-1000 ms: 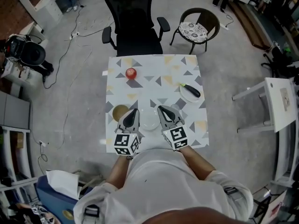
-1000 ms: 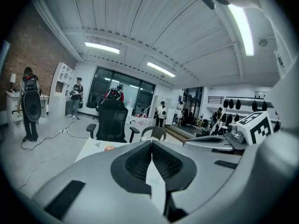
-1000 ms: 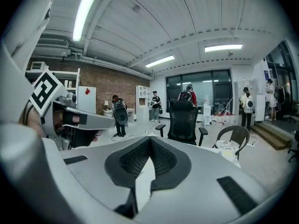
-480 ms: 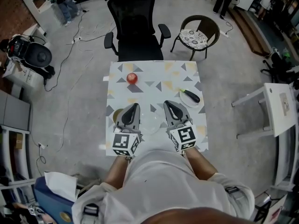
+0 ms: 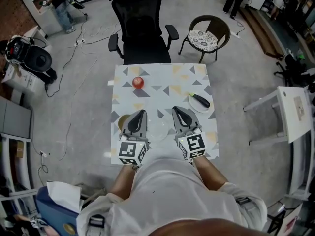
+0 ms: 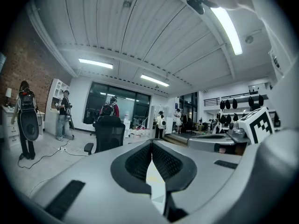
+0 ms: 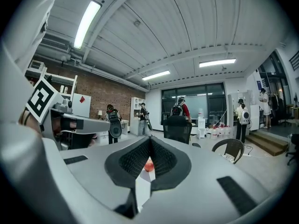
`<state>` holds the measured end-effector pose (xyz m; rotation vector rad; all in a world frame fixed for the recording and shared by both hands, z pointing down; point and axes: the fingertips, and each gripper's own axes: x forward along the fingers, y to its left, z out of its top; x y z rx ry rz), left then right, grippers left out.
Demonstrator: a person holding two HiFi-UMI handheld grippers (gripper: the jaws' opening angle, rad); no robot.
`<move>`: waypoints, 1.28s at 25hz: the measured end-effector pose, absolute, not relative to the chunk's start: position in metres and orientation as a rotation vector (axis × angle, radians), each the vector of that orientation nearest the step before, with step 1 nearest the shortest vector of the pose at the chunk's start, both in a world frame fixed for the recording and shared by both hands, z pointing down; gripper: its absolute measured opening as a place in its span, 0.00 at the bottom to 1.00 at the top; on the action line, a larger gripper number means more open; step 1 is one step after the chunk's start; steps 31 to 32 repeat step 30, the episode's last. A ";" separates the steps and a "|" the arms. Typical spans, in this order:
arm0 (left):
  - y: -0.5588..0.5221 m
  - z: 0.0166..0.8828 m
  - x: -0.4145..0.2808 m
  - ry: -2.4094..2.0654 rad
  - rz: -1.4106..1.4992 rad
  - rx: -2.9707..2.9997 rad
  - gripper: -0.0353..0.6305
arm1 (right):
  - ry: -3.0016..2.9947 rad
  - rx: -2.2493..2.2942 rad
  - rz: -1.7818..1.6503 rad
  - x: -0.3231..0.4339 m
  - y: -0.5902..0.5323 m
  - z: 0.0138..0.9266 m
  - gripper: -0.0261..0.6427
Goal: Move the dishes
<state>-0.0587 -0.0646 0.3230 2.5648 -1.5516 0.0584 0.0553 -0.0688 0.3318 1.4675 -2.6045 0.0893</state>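
Left gripper [image 5: 141,113] and right gripper [image 5: 176,110] both pinched together on nothing, over the near side of the table [image 5: 167,77], clear dish [image 5: 158,130] between them, brown bowl [image 5: 122,123] just outside the left, white plate [image 5: 193,106] ahead of the right

Wears a white short-sleeved shirt [image 5: 172,191]. Shows smooth grey moulded shells on the left hand-held gripper [image 5: 141,111] and right hand-held gripper [image 5: 175,108], narrowing at the far end to black dimpled pads [image 6: 138,162]. Bears a white cube [image 5: 132,152] with black square markers at each near end.
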 end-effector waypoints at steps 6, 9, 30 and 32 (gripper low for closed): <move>-0.063 0.324 -0.058 -1.543 0.053 2.558 0.08 | -2.599 1.473 0.078 0.055 -0.068 0.330 0.03; -0.064 0.326 -0.058 -1.537 0.061 2.557 0.08 | -2.592 1.473 0.079 0.055 -0.069 0.331 0.03; -0.071 0.335 -0.050 -1.506 0.094 2.579 0.08 | -2.559 1.508 0.091 0.069 -0.072 0.341 0.03; -0.071 0.335 -0.050 -1.506 0.094 2.579 0.08 | -2.559 1.508 0.091 0.069 -0.072 0.341 0.03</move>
